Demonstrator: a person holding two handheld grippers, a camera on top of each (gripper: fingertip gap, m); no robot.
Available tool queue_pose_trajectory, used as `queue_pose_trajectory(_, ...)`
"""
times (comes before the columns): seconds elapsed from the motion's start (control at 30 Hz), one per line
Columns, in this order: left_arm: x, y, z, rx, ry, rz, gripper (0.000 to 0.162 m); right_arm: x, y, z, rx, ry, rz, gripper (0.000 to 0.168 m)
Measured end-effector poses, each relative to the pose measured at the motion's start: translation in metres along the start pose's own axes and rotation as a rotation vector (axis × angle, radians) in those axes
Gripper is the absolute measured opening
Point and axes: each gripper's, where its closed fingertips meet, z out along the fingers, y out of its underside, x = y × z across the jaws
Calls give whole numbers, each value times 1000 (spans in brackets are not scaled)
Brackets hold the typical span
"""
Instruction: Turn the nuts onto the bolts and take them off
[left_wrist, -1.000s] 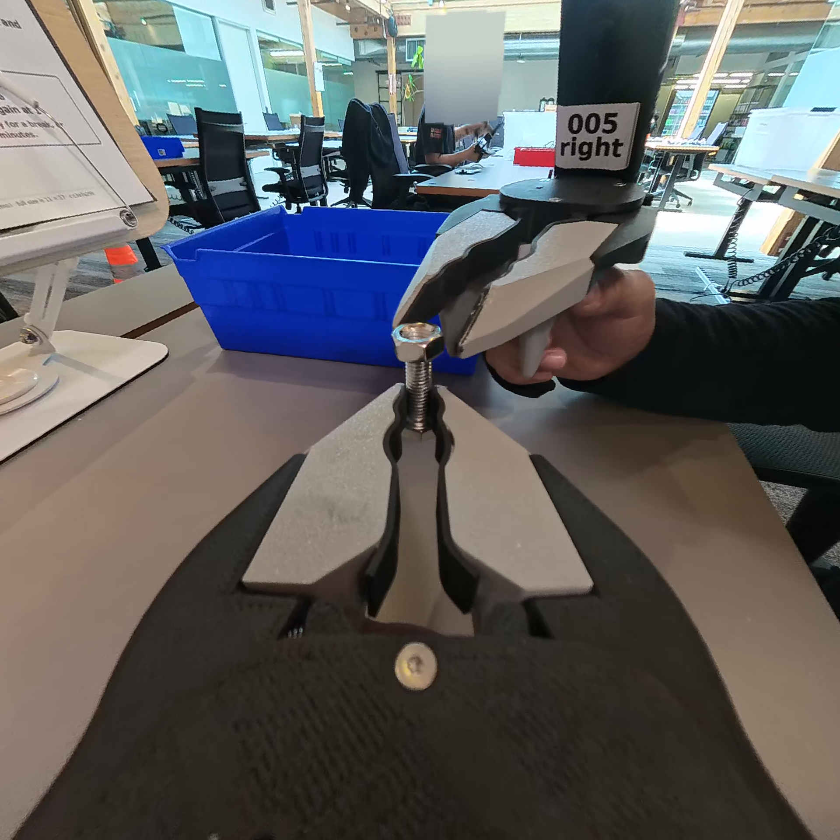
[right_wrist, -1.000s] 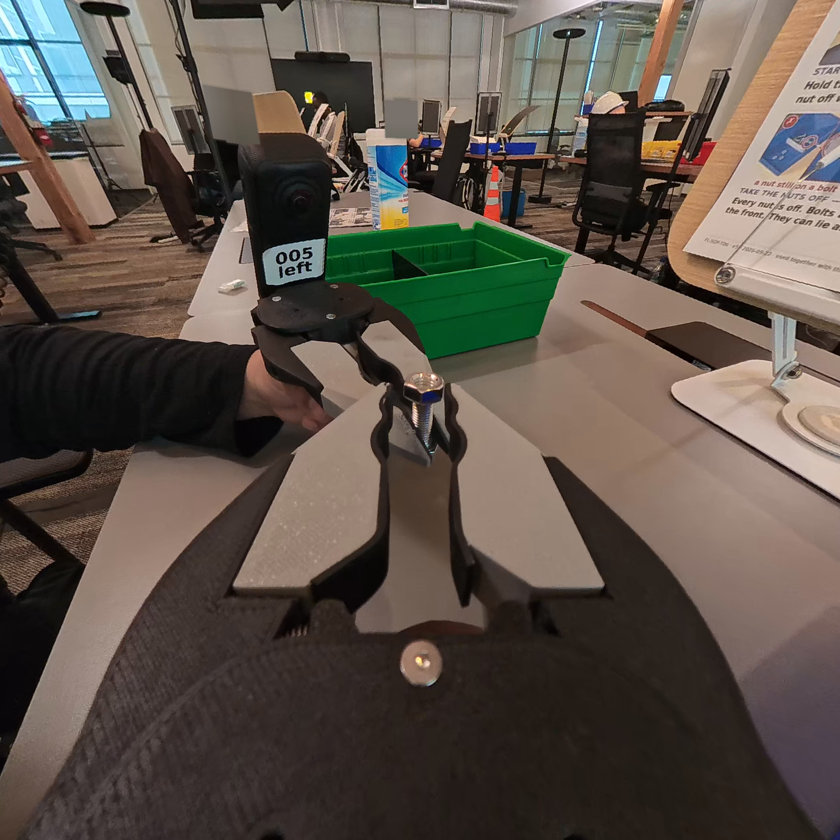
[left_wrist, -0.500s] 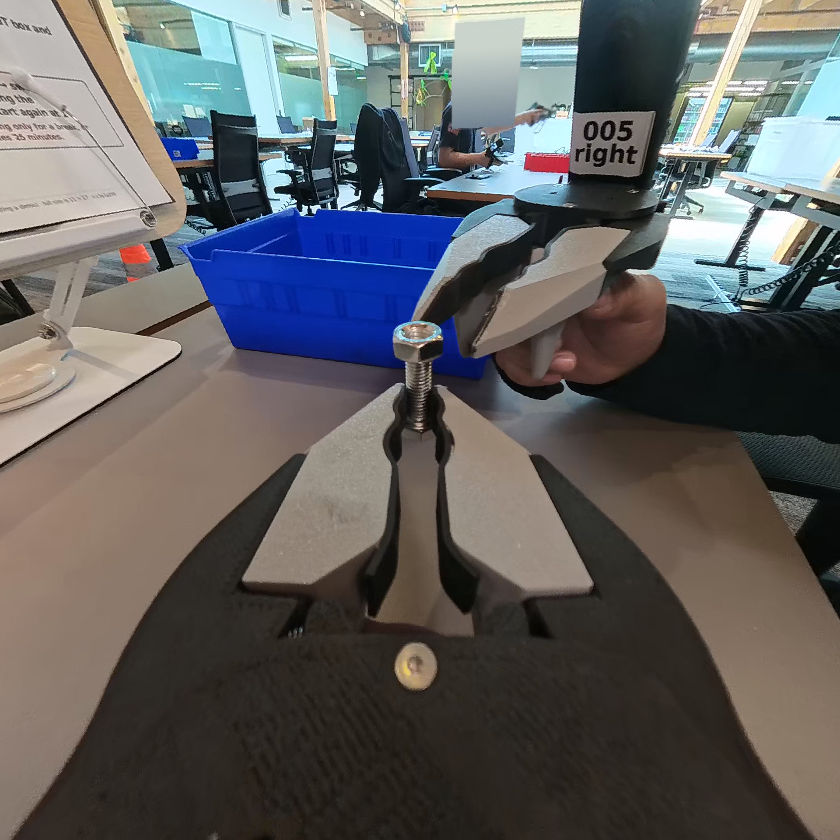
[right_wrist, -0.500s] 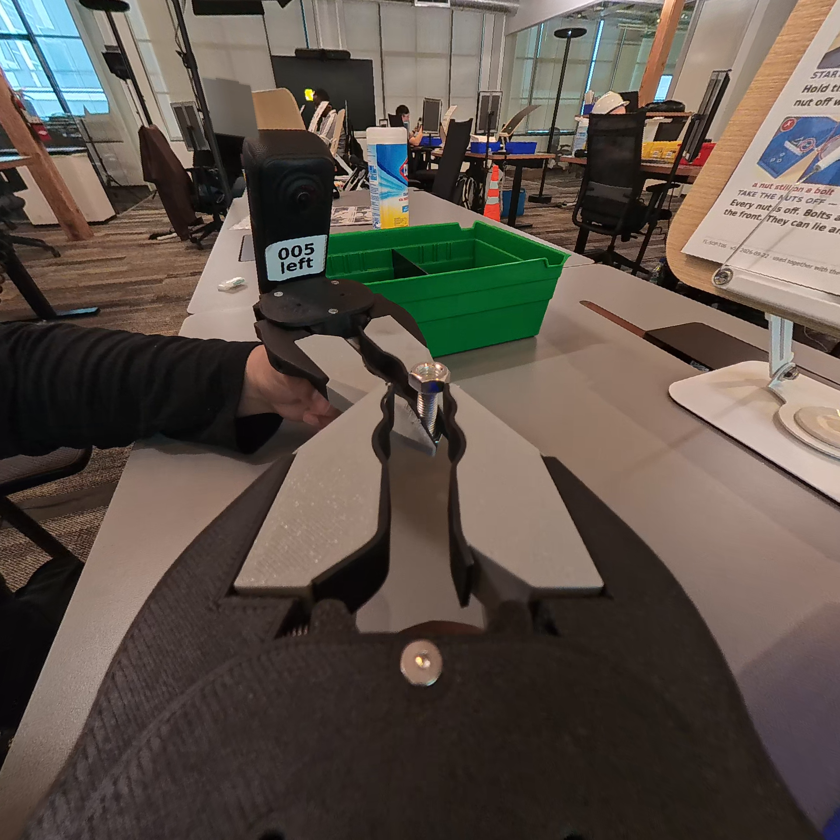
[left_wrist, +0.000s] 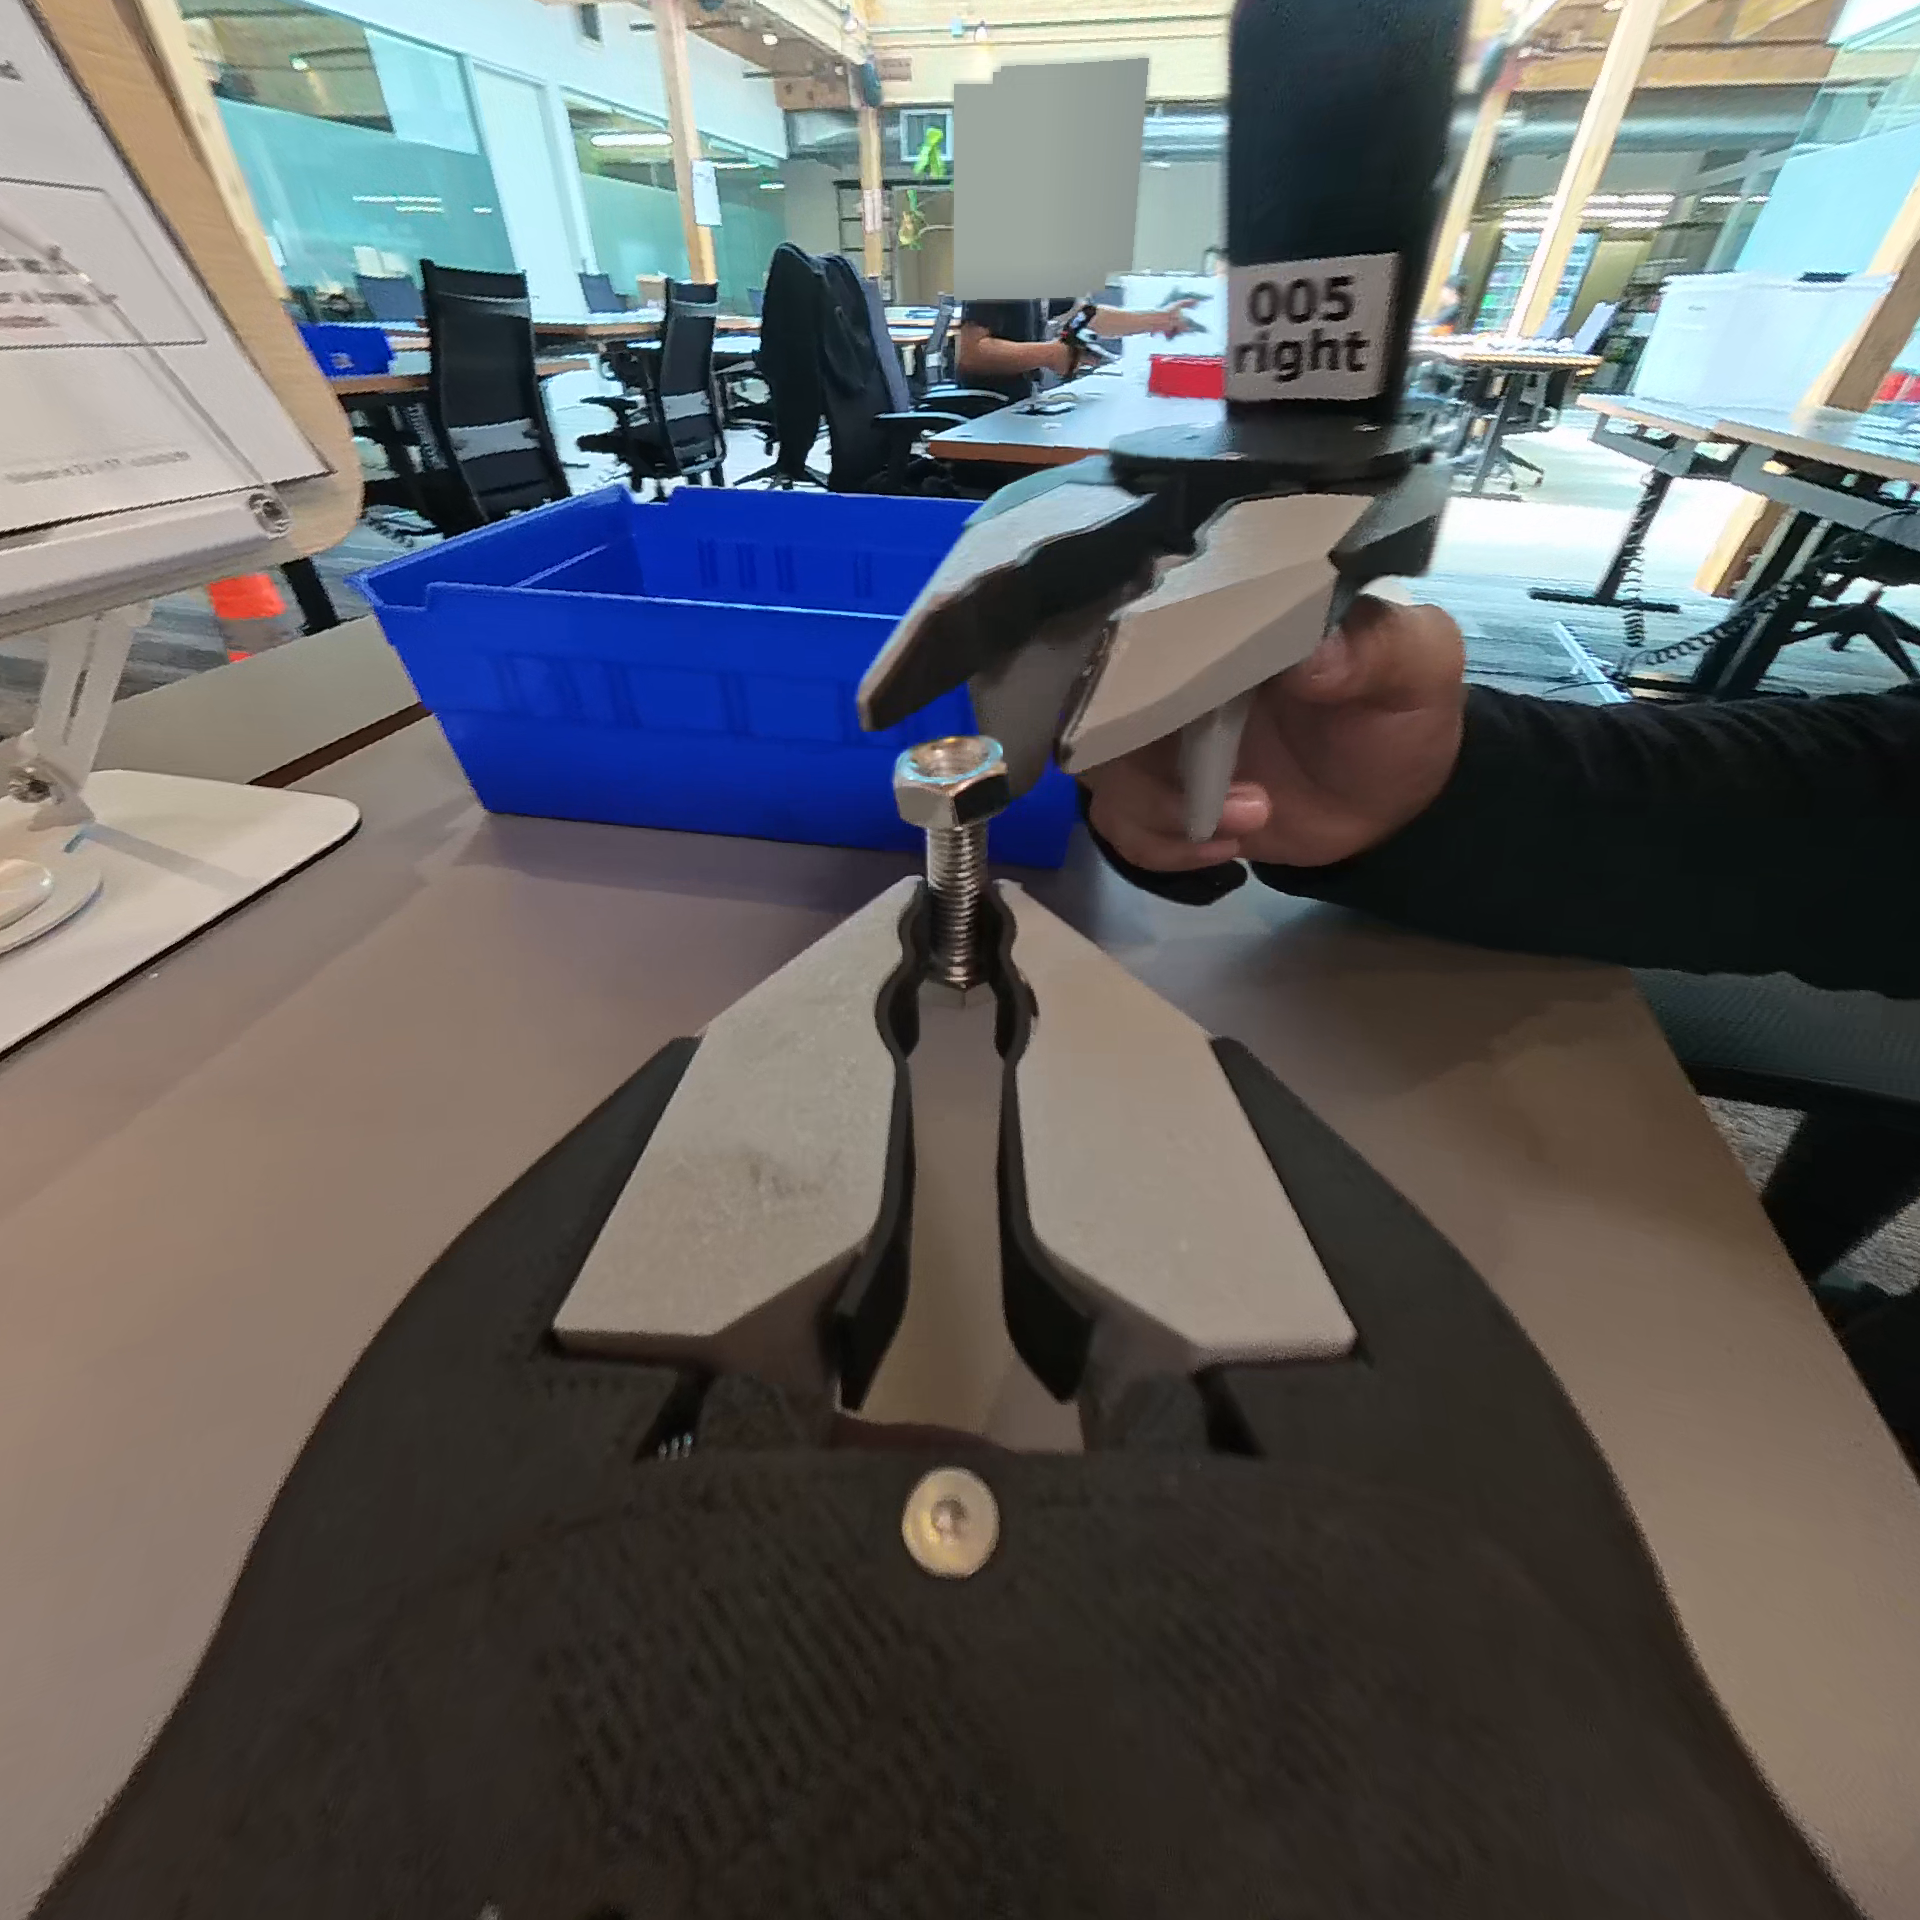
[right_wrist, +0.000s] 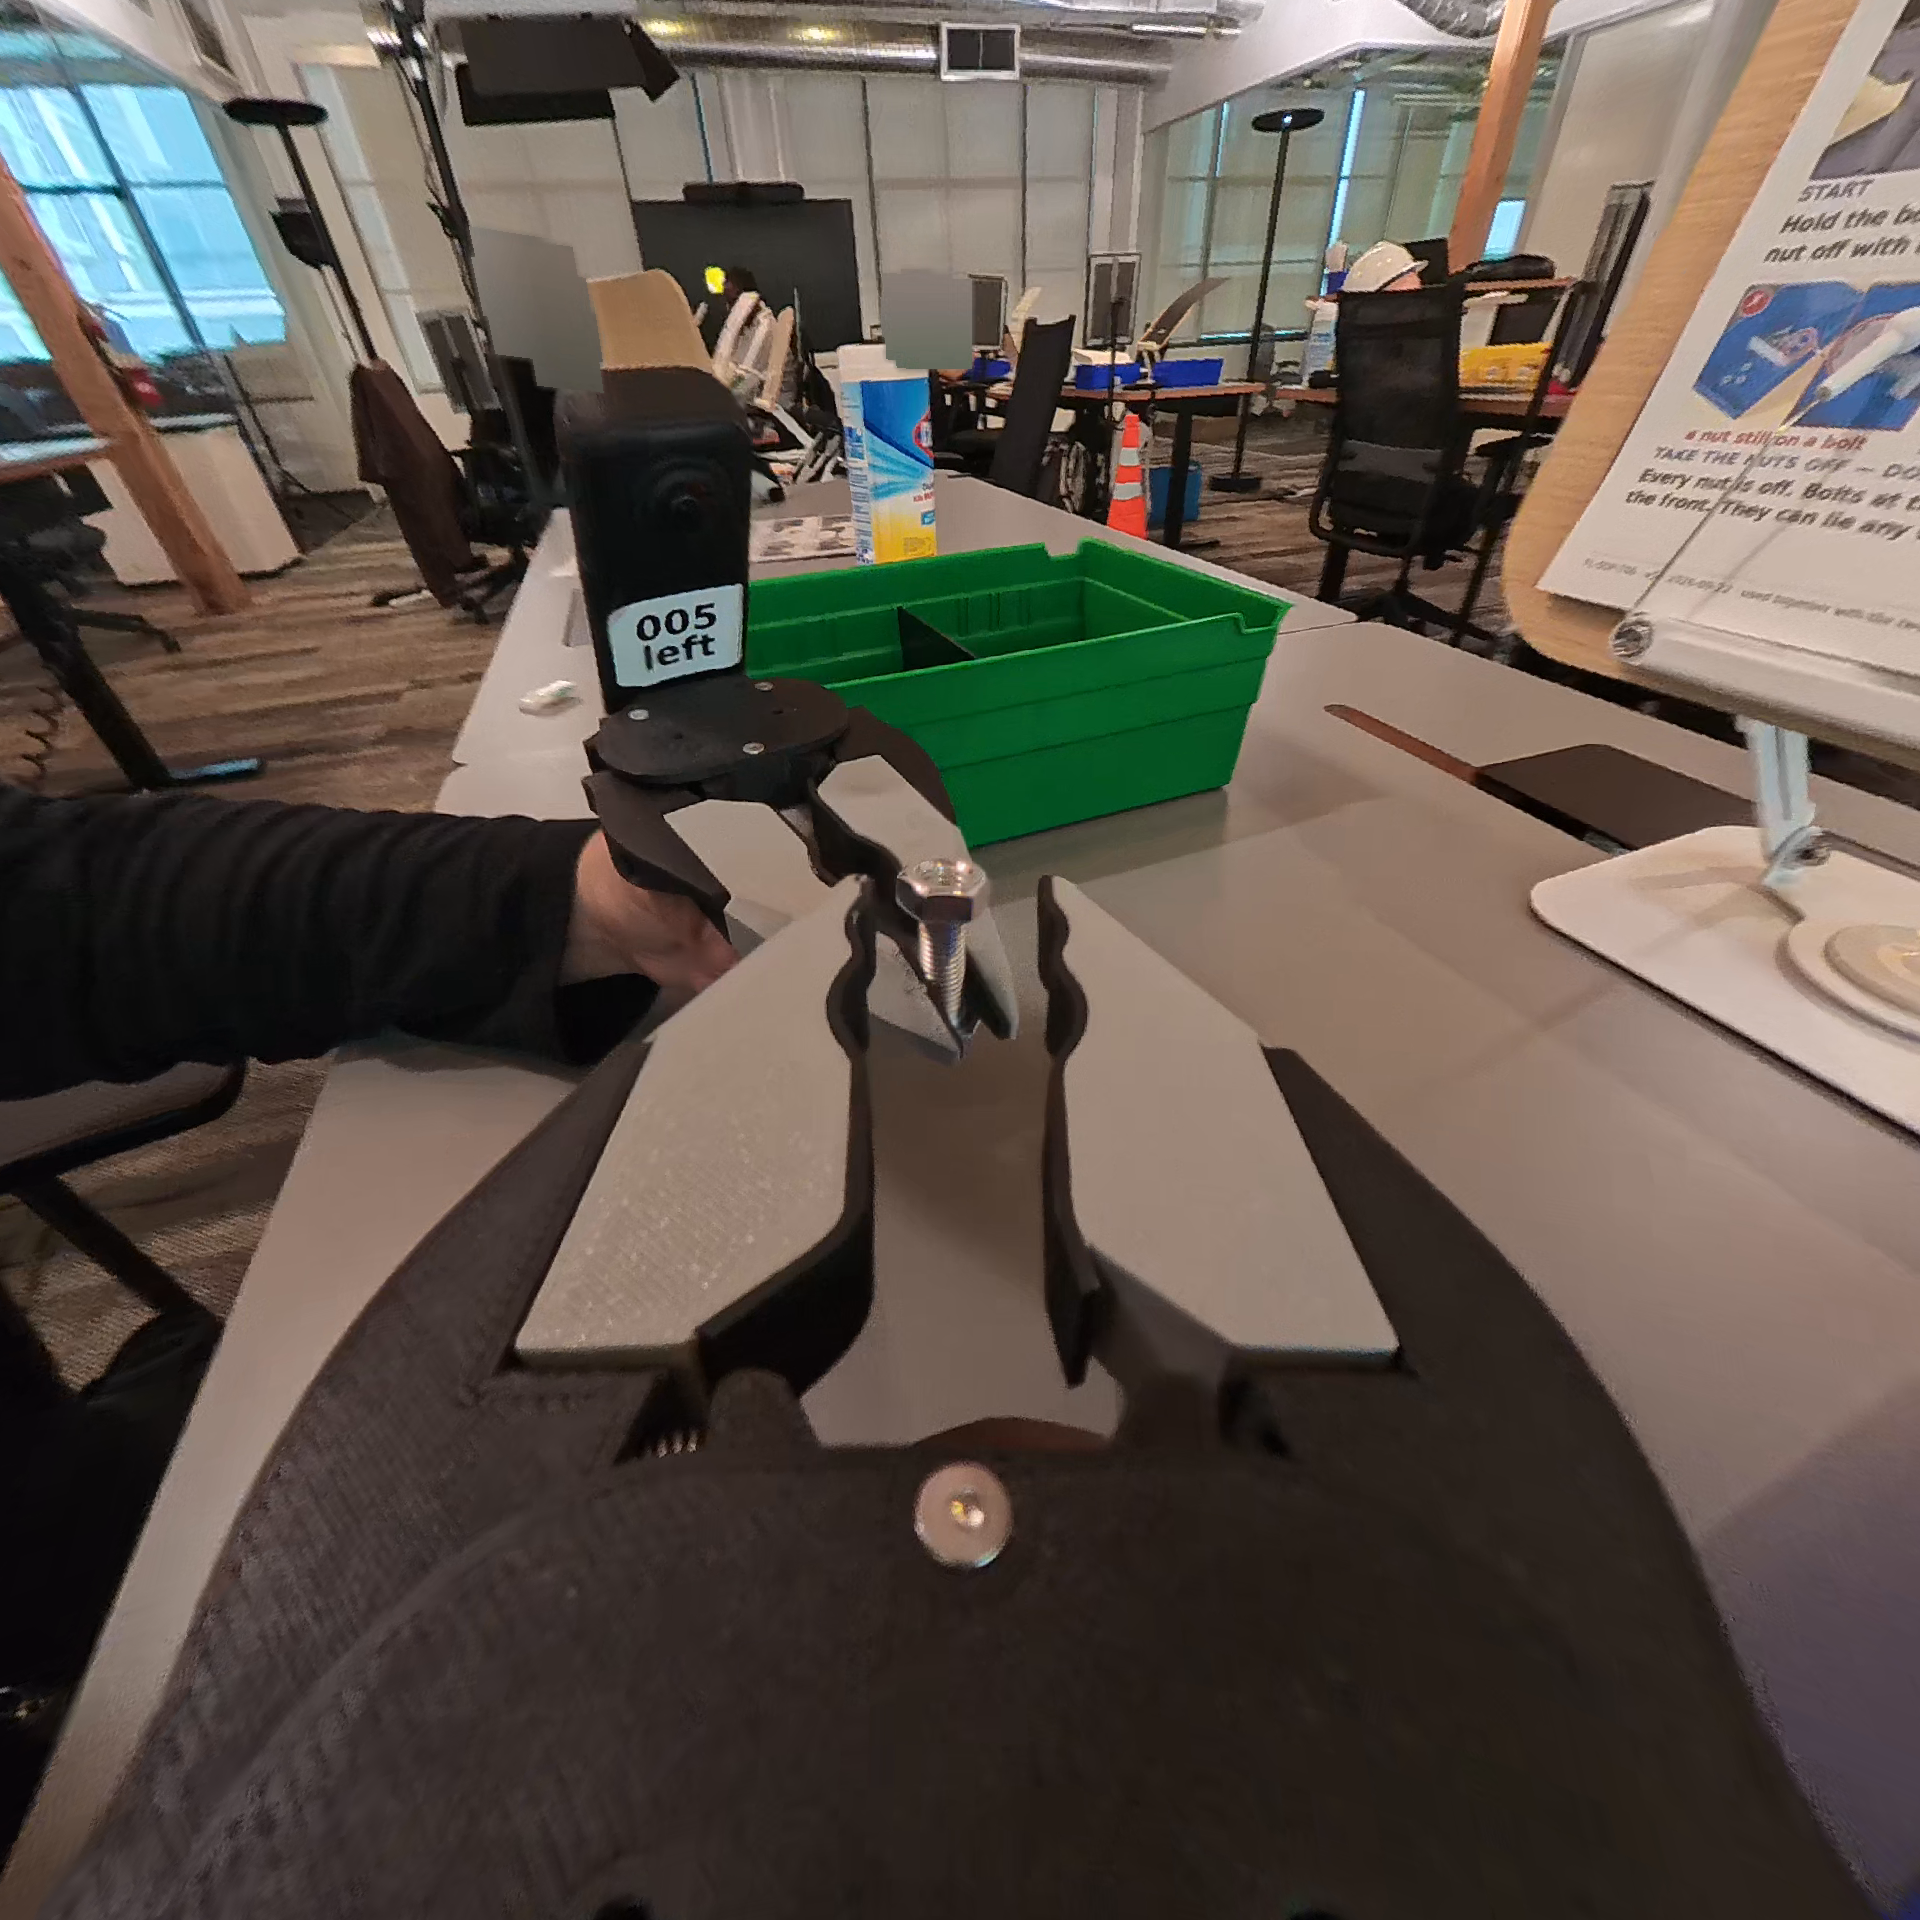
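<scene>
In your left wrist view, your left gripper (left_wrist: 961, 940) is pinching the threaded shank of the bolt (left_wrist: 954, 914), holding it upright with the nut (left_wrist: 951, 784) at its top end; your right gripper (left_wrist: 997, 717) is hanging just above and right of the nut, apart from it, and a blue bin (left_wrist: 665, 665) is sitting on the far side of the table (left_wrist: 312, 1091). In your right wrist view, your right gripper (right_wrist: 951, 971) is standing spread around the bolt (right_wrist: 943, 961) without touching, and only here is a green bin (right_wrist: 1039, 686) showing behind.
</scene>
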Motion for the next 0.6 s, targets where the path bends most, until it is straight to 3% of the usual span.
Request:
queue_pose_trajectory(0.13,14,-2,2,10,55,44,6,-15,-2,5,32,-110,91,43)
queue_pose_trajectory(0.23,17,-3,2,19,70,46,6,-24,-2,9,31,-147,84,45)
queue_pose_trajectory(0.6,11,-1,3,11,36,50,7,-29,4,17,-1,-94,4,49)
